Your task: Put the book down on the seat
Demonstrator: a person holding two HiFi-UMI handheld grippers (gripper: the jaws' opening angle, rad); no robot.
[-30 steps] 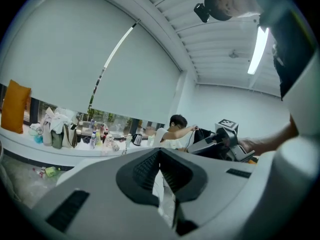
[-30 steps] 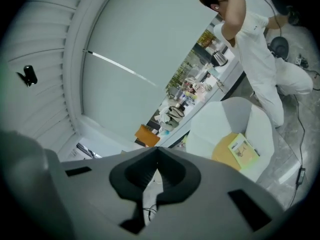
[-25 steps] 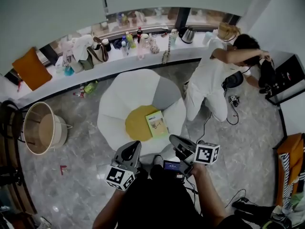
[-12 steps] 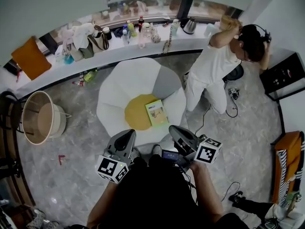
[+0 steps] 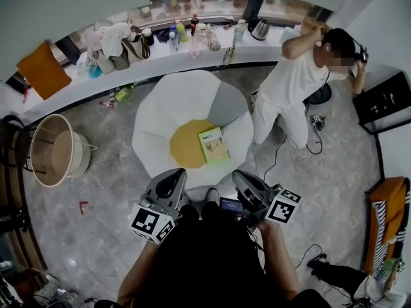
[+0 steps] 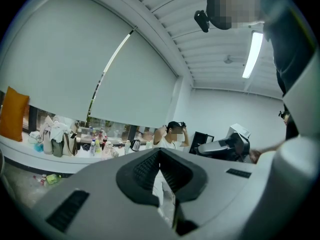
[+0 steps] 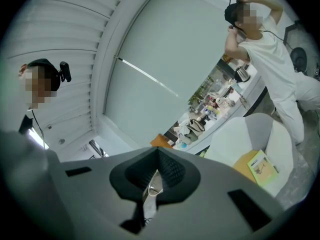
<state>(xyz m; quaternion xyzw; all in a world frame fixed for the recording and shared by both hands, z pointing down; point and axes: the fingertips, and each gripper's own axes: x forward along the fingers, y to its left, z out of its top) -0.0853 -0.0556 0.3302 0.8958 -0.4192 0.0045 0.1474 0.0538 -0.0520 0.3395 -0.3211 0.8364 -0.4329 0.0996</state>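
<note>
Green book [image 5: 214,145] on seat [image 5: 170,111], print unreadable

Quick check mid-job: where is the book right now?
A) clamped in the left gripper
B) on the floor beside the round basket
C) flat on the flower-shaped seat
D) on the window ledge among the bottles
C: the green book lies flat on the white seat, overlapping the right edge of its yellow centre.
</note>
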